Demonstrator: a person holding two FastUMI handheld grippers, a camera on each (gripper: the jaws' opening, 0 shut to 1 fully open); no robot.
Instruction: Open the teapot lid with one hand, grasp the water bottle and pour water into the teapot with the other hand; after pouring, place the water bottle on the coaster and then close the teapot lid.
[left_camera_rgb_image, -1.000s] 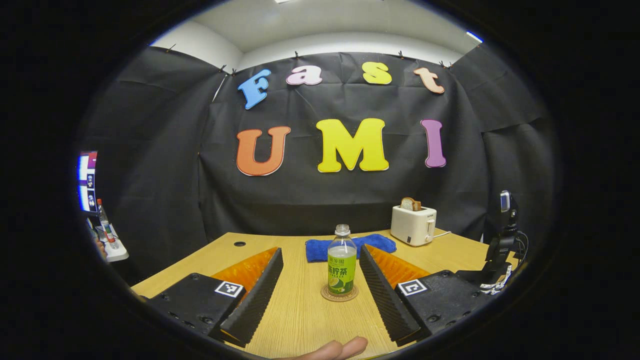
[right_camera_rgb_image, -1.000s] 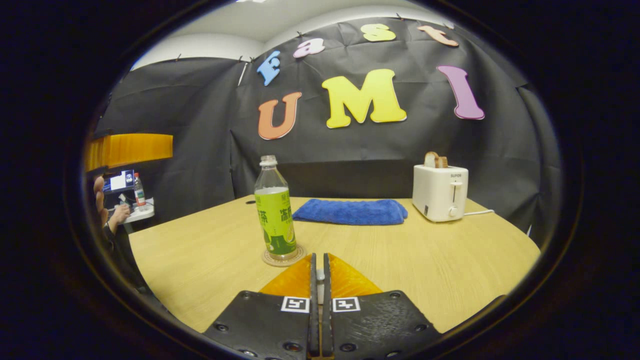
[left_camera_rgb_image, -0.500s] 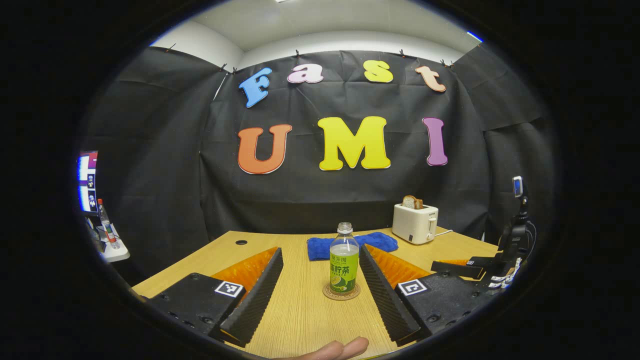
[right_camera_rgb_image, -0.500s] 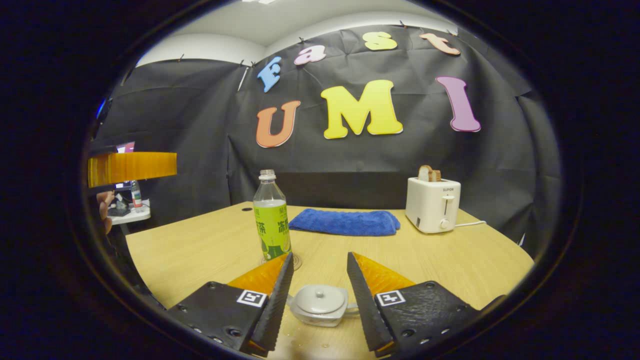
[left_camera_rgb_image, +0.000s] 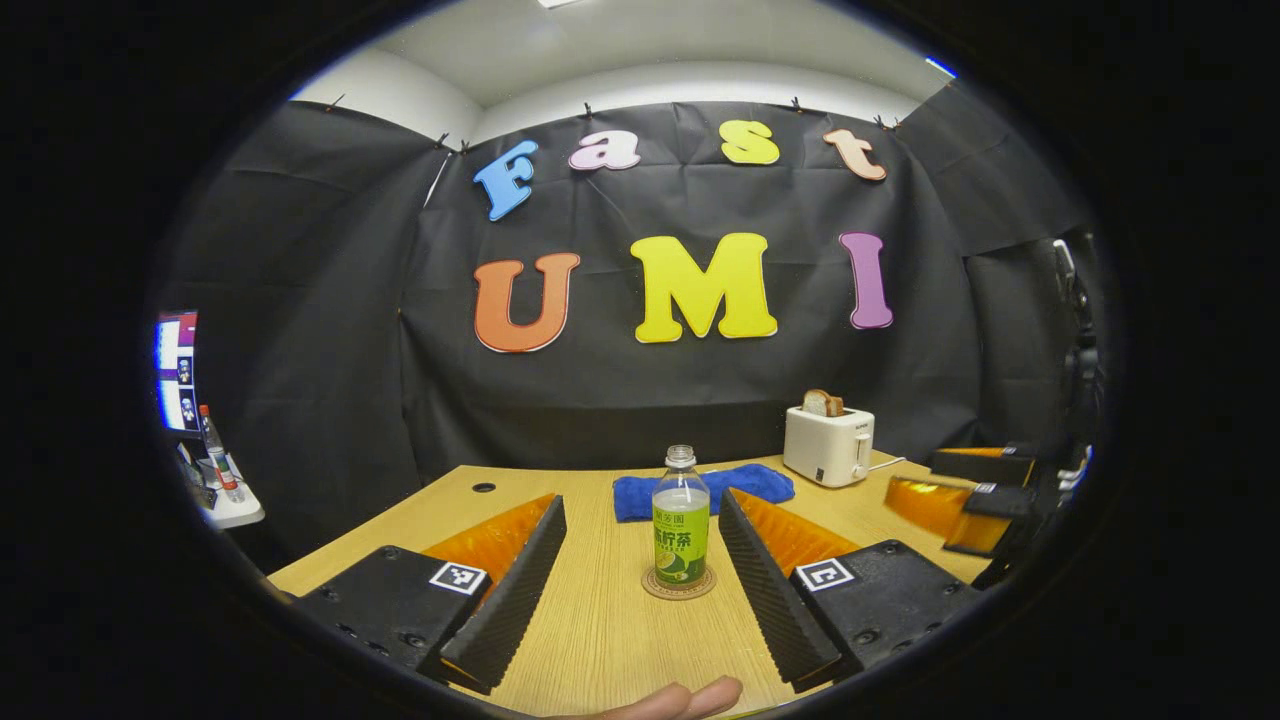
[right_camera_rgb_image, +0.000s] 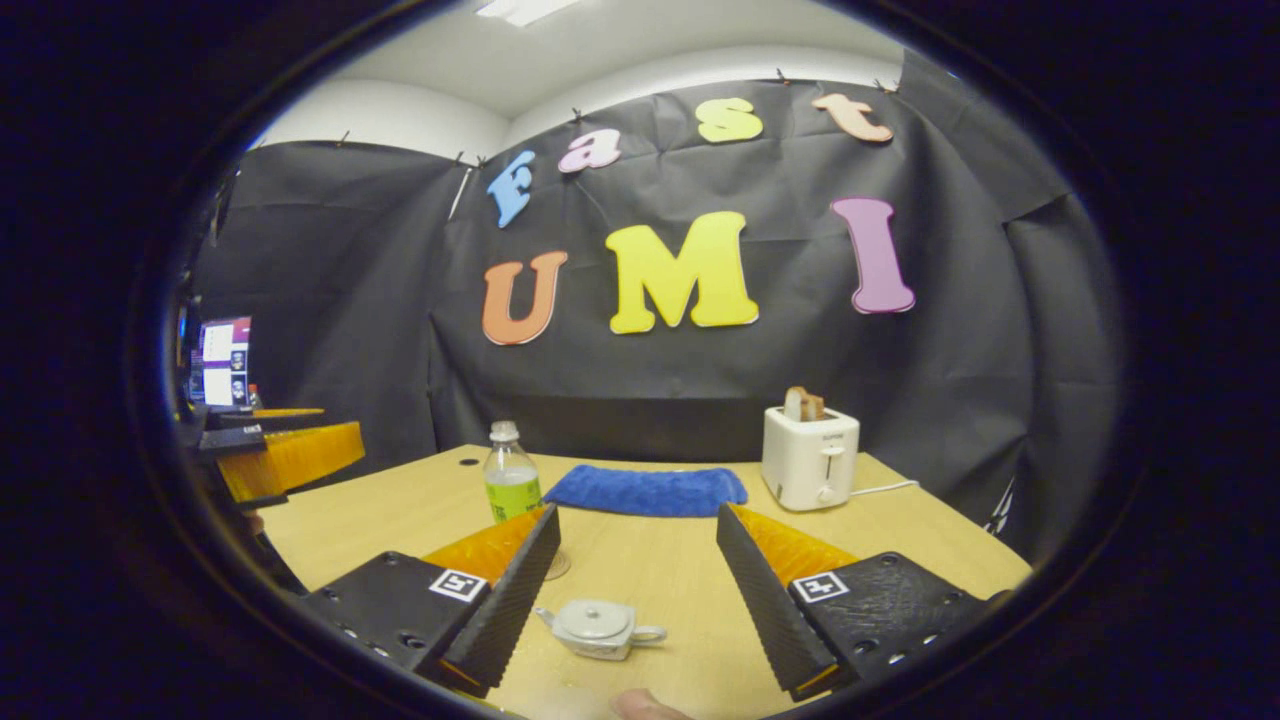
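Grey and small, the teapot (right_camera_rgb_image: 598, 629) sits near the front edge of the wooden table (right_camera_rgb_image: 900, 535) with its lid (right_camera_rgb_image: 592, 620) seated on top. The right gripper (right_camera_rgb_image: 632, 590) now hangs well above it with its jaws spread wide and nothing between them; a second ago those jaws were pressed together low over the table, and half a second ago they had parted just around the pot. So the lid has been let go and the hand has lifted away. Farther back and to the left, the water bottle (left_camera_rgb_image: 680, 517) stands upright on the coaster (left_camera_rgb_image: 679, 584), uncapped and partly full. The left gripper (left_camera_rgb_image: 640, 580) is likewise wide open and empty, the bottle framed between its fingers but farther off and untouched, much as it was a second ago. Judging from this, every step looks finished: lid closed, bottle parked, both tools free. Behind lie a blue cloth (right_camera_rgb_image: 647, 490) and, to its right, a white toaster (right_camera_rgb_image: 810, 456).
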